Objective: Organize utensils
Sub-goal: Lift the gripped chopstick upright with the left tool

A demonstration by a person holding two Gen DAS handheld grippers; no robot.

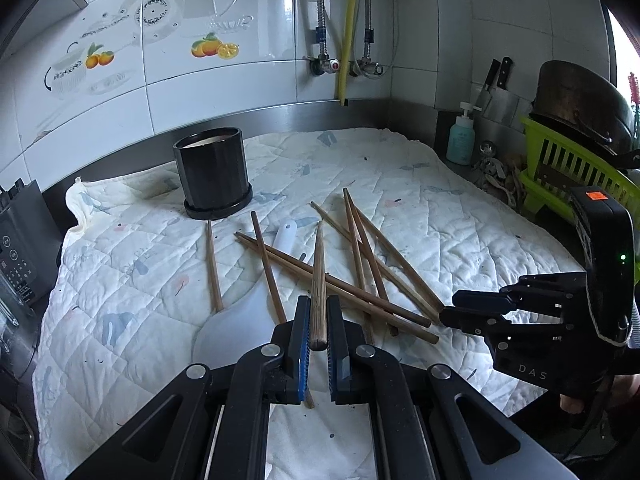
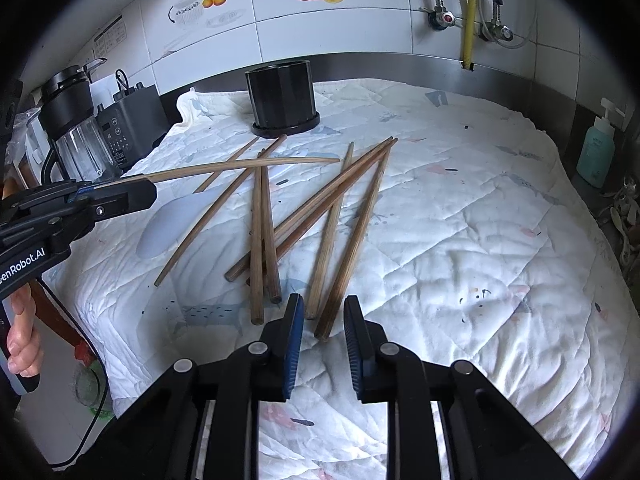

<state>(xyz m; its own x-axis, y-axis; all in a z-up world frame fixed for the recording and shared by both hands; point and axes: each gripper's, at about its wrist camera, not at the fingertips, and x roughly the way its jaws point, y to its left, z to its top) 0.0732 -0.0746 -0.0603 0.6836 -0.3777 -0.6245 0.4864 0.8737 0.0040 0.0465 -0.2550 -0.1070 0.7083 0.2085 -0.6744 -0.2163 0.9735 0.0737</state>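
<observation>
Left wrist view: left claw [image 1: 319, 332] clamped on one chopstick [image 1: 319, 280], raised over loose chopsticks [image 1: 360, 276] and white spoon [image 1: 244, 320] mid-counter; black holder [image 1: 214, 172] near back edge.

Right wrist view: right claw [image 2: 319, 326] apart, empty, low over pile's near ends [image 2: 324, 300]. Risk: thin round stick pivoting or slipping from clamp, missing holder [image 2: 282, 96].

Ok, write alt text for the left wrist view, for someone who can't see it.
The left gripper is shut on one wooden chopstick, held above a white quilted cloth where more chopsticks lie scattered over a white rice paddle. A black holder stands behind them, and the right gripper reaches in beside the pile.
</observation>
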